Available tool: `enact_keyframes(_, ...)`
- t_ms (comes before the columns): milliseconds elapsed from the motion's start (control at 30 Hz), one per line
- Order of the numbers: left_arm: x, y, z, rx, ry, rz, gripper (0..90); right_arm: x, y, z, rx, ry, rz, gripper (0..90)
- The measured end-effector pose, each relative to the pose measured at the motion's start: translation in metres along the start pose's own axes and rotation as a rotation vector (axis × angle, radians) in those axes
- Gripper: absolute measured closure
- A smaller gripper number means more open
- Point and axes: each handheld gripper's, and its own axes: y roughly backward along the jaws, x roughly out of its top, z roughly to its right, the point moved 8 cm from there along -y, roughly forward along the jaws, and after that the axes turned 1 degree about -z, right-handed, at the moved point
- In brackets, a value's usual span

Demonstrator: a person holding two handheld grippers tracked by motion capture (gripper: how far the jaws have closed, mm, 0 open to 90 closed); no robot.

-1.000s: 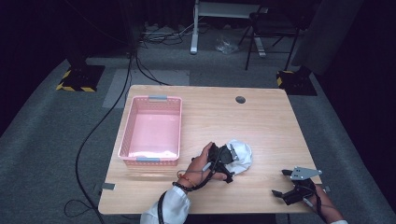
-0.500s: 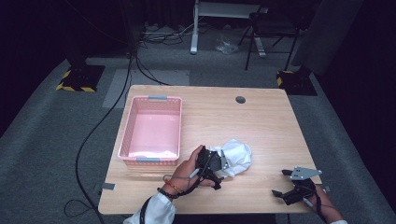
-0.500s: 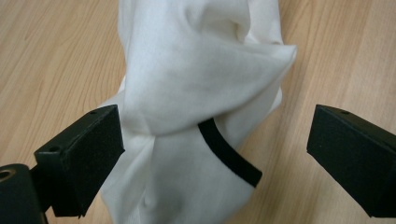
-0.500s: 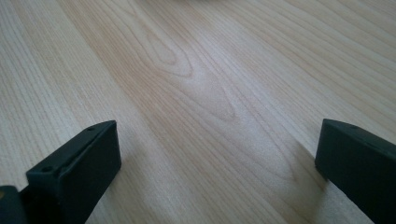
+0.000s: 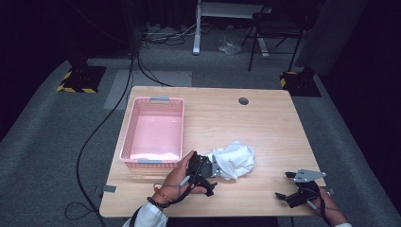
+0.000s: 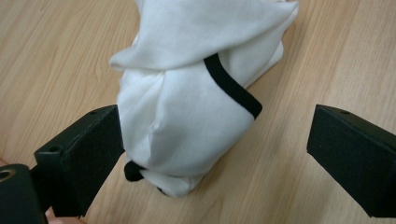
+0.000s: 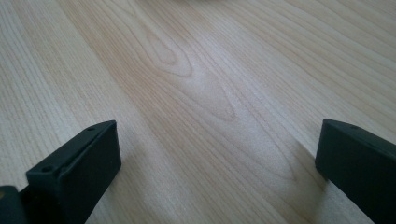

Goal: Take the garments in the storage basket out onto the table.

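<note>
A crumpled white cloth [image 5: 235,160] lies bunched on the bench [image 5: 265,123], near its front edge, just right of the pink basket [image 5: 153,131]. The left gripper view reveals its black trim, unseen from above. The left gripper [image 6: 205,154] is released, its jaws straddling the cloth. The right gripper [image 5: 294,189] is released over bare wood.

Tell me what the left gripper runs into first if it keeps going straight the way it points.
The white cloth bundle. The left gripper has its jaws open with the bundle's near end already between them, touching or nearly touching one jaw. Beyond it lies bare table.
</note>
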Motion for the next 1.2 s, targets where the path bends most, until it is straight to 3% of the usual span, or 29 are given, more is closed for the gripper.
enact_keyframes(867,-0.051,0.027,0.000,0.022,0.029,-0.037,3.9,0.000,0.000,0.000,-0.003,-0.002,-0.001,0.2)
enact_keyframes(1200,-0.078,0.031,-0.005,0.034,0.079,-0.062,3.9,0.000,0.000,0.000,-0.002,-0.002,0.000,0.2)
